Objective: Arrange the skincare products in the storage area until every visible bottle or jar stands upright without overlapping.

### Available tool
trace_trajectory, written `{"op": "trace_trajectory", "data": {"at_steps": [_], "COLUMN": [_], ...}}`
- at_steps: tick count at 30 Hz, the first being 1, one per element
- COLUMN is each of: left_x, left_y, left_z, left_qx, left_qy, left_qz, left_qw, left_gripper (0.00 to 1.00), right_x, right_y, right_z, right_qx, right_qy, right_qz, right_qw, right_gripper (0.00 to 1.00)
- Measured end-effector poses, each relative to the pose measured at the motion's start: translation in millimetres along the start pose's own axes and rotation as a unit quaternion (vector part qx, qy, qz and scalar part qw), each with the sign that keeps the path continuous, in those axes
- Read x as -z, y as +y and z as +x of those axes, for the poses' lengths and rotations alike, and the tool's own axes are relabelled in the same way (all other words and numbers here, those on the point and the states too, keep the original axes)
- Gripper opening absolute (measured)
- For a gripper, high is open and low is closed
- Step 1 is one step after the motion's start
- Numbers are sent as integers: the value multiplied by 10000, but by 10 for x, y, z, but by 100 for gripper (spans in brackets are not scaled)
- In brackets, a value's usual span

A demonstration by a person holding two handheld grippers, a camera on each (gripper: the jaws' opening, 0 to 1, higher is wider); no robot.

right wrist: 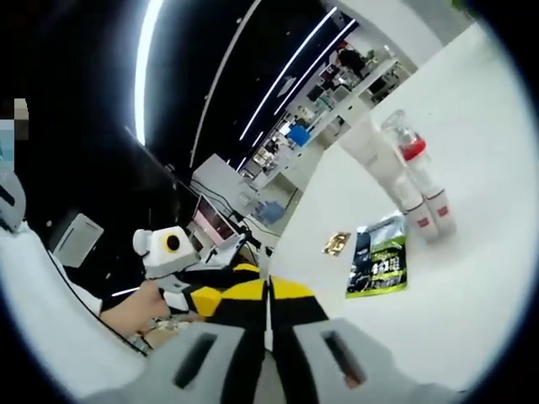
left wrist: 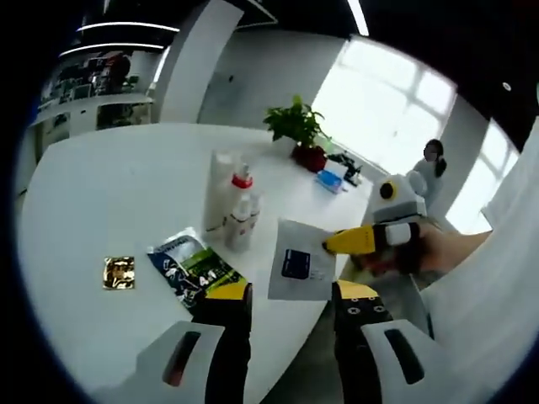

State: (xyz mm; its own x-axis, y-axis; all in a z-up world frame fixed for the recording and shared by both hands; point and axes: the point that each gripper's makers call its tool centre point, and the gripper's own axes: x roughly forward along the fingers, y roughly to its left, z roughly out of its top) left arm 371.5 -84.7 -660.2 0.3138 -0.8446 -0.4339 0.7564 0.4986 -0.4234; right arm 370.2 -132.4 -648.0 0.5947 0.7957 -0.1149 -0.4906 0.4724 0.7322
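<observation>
A: While we hover off the table edge, our left gripper [left wrist: 290, 305] sits with its jaws apart and nothing between them, waiting at six o'clock in the left gripper view.

B: And just past it, at about one o'clock from those tips, we've got the right gripper [left wrist: 330, 245] pinched on a white sachet [left wrist: 303, 261], holding it by its edge so the sheet hangs flat over the table rim.

A: In the right gripper view our right jaws [right wrist: 269, 290] meet tight, which fits that thin packet. There's a dark blue label on the sachet; we can't read it.

B: Further in, at ten o'clock, a green and dark pouch [left wrist: 192, 268] lies flat on the white table [left wrist: 101, 194]. There's print on it, too blurred for us to make out.

A: Left of that, at nine o'clock, a small gold packet [left wrist: 119, 272], also flat.

B: Beyond the pouch we have the bottles [left wrist: 238, 210] already upright, a clear one with a red collar touching a white tube, red bands low on them.

A: Farthest off, at twelve o'clock, a potted plant [left wrist: 296, 126]. We'd judge the flat packets are what's left to sort.
</observation>
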Motion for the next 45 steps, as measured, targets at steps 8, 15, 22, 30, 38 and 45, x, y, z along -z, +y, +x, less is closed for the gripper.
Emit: {"op": "trace_trajectory", "data": {"at_steps": [8, 15, 22, 30, 38, 45], "left_x": [59, 27, 56, 181, 356, 445], "left_y": [13, 3, 54, 139, 315, 466], "left_z": [8, -18, -54, -82, -120, -152], "left_qx": [128, 280, 293, 179, -155, -363], "left_qy": [-18, -145, -205, -274, -278, -382], "left_qz": [-224, -387, -619, -1233, -1851, -2326], "left_qw": [9997, 9988, 9974, 9918, 9822, 9711], "left_gripper": [27, 13, 3, 0, 0, 0], "right_x": [-1, 9, 13, 85, 219, 276], "right_y": [38, 54, 17, -54, -188, -288], "right_z": [-8, 36, 105, 251, 496, 690], "right_qx": [-116, -183, -108, 62, 342, 470], "right_qy": [49, 146, 251, 569, 1027, 1257], "right_qz": [60, 48, -35, -286, -595, -787], "right_qw": [9999, 9997, 9996, 9980, 9923, 9878], "right_gripper": [1, 1, 1, 1, 1, 1]}}
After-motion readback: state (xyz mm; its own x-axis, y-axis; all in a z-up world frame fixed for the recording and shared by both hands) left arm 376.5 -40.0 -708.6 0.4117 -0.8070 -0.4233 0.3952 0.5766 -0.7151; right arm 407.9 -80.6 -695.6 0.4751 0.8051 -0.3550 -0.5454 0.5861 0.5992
